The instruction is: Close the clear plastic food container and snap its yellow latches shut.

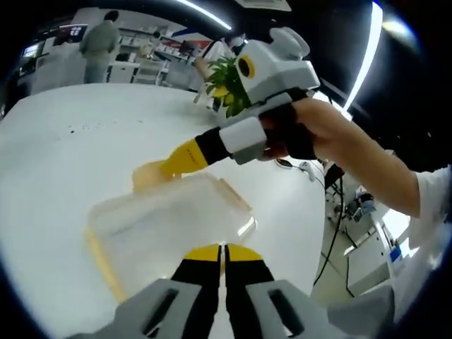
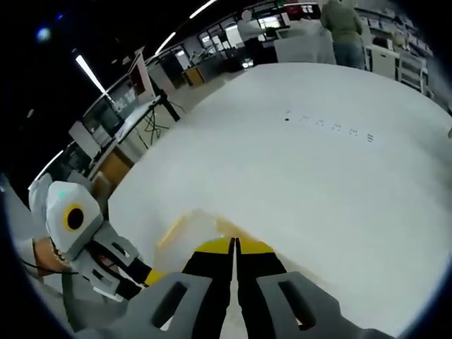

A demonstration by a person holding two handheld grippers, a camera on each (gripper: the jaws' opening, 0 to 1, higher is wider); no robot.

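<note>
On the white table (image 1: 56, 155) sits the clear container (image 1: 169, 226), lid down — closing looks done. Right gripper (image 1: 169, 164), jaws together, presses the far yellow latch (image 1: 152, 173); left gripper (image 1: 223, 253), jaws pinched empty, rests at the near edge. Side latch (image 1: 102, 261) — snapped or not, can't tell.

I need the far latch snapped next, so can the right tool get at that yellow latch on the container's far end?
Probably yes: the right tool already has its shut yellow tips at the far-end latch of the container, with nothing between them.
</note>
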